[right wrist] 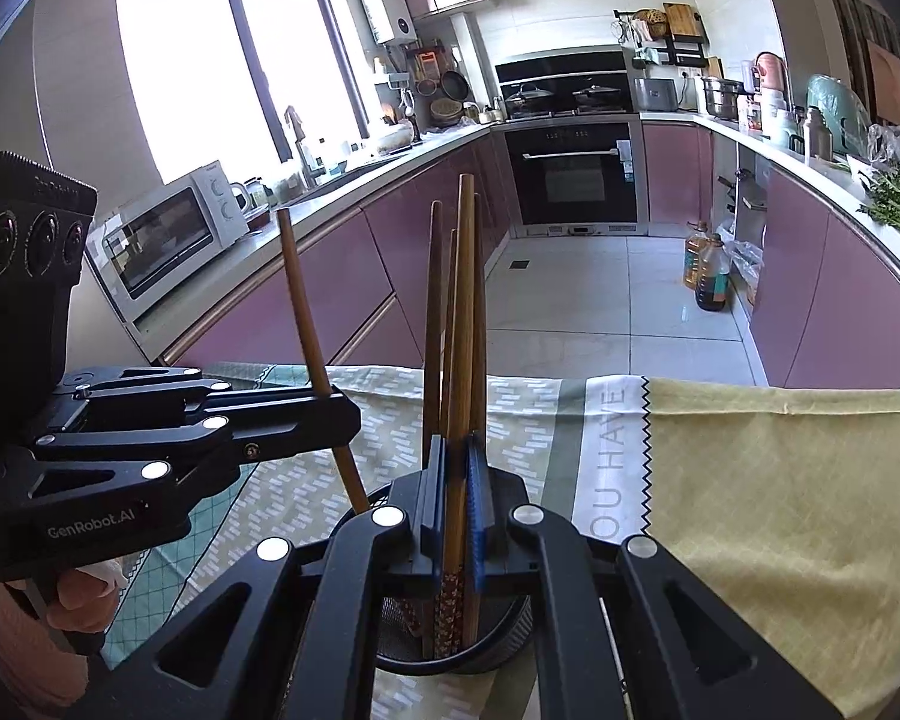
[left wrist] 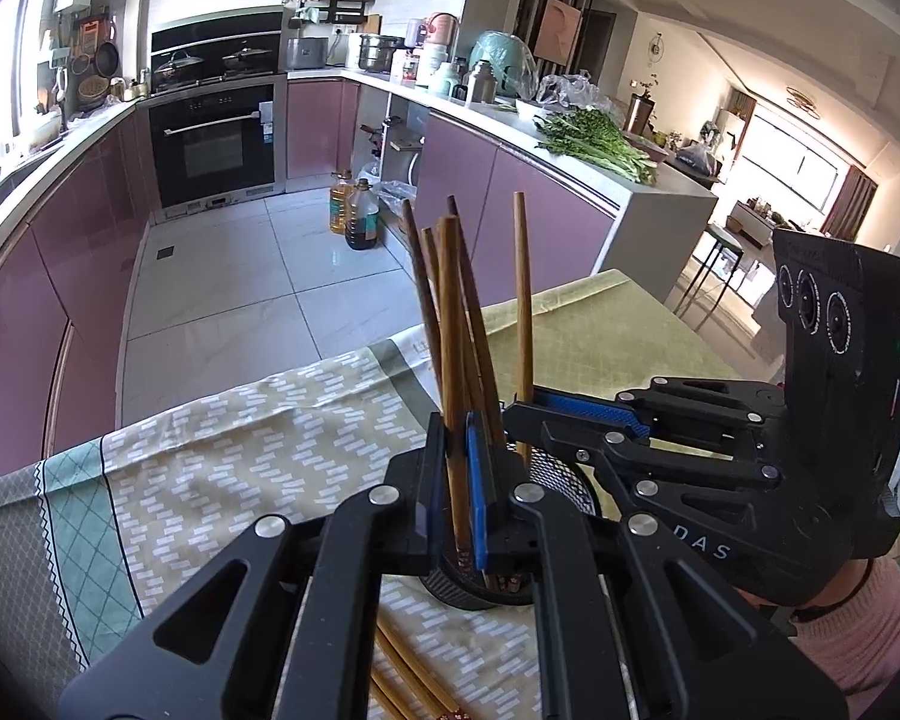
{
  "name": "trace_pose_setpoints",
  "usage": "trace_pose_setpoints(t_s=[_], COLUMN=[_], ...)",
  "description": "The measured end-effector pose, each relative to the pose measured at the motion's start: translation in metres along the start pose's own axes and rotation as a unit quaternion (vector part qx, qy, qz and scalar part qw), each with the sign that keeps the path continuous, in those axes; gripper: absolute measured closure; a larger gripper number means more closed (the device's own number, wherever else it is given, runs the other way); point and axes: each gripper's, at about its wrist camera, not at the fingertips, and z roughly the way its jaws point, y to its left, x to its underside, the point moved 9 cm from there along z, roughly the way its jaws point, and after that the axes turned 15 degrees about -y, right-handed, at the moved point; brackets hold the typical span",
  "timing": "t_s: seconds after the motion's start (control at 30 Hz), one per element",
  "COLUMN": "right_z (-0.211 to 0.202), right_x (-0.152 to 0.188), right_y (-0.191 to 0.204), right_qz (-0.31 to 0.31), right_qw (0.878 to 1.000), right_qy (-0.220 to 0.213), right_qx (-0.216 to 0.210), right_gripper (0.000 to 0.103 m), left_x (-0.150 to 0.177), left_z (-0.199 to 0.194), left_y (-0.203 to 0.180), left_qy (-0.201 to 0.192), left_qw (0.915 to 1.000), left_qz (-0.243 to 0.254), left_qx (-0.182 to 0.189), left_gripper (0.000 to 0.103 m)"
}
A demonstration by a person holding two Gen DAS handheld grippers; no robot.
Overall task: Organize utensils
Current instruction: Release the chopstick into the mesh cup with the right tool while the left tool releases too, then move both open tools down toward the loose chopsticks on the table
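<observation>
A black mesh holder point(left wrist: 572, 487) point(right wrist: 500, 647) stands on the cloth-covered table and has several brown chopsticks point(left wrist: 473, 324) upright in it. My left gripper point(left wrist: 457, 438) point(right wrist: 345, 414) is shut on one chopstick point(left wrist: 450, 360) point(right wrist: 302, 306), whose lower end reaches into the holder. My right gripper point(right wrist: 455, 468) point(left wrist: 513, 411) is shut on another chopstick point(right wrist: 465, 312) point(left wrist: 523, 300), also lowered into the holder. The two grippers meet over the holder from either side. More loose chopsticks point(left wrist: 403, 673) lie on the cloth under my left gripper.
A patterned tea towel point(left wrist: 258, 456) point(right wrist: 522, 414) and a yellow-green cloth point(right wrist: 780, 504) cover the table. Its far edge drops to the tiled kitchen floor point(left wrist: 228, 276). Oil bottles point(left wrist: 354, 210) stand by the pink cabinets. A pink sleeve point(left wrist: 870, 630) shows behind the right gripper.
</observation>
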Motion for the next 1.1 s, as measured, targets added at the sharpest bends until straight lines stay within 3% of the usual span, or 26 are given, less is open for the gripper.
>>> trace_pose_setpoints(t_s=[0.1,0.17,0.33,0.53,0.77,1.1], right_z=[-0.006,-0.013,-0.044,-0.048,-0.012,0.006], right_x=[0.000,-0.001,0.007,0.065,0.130,0.148], right_y=[-0.004,-0.004,0.011,0.062,0.081,0.082], right_qz=[0.010,0.009,0.004,-0.022,-0.021,-0.024], right_qw=[1.000,1.000,0.999,0.993,0.988,0.988], right_qy=[-0.007,-0.017,-0.034,0.035,0.118,0.132], right_qx=[-0.001,0.000,-0.034,-0.108,-0.099,-0.069], right_gripper=[0.092,0.083,0.078,0.076,0.076,0.076], left_x=[0.006,0.011,0.035,0.107,0.174,0.205], left_z=[-0.004,-0.013,-0.044,-0.063,-0.065,-0.061], left_y=[0.007,0.013,0.032,0.047,0.049,0.045], left_qy=[-0.008,-0.020,-0.041,0.012,0.065,0.094], left_qw=[0.9999,0.9995,0.9979,0.9972,0.9945,0.9919], left_qz=[-0.007,-0.008,-0.021,-0.036,-0.057,-0.063], left_qx=[-0.014,-0.024,-0.045,-0.064,-0.059,-0.058], left_gripper=[0.085,0.082,0.069,0.068,0.068,0.071])
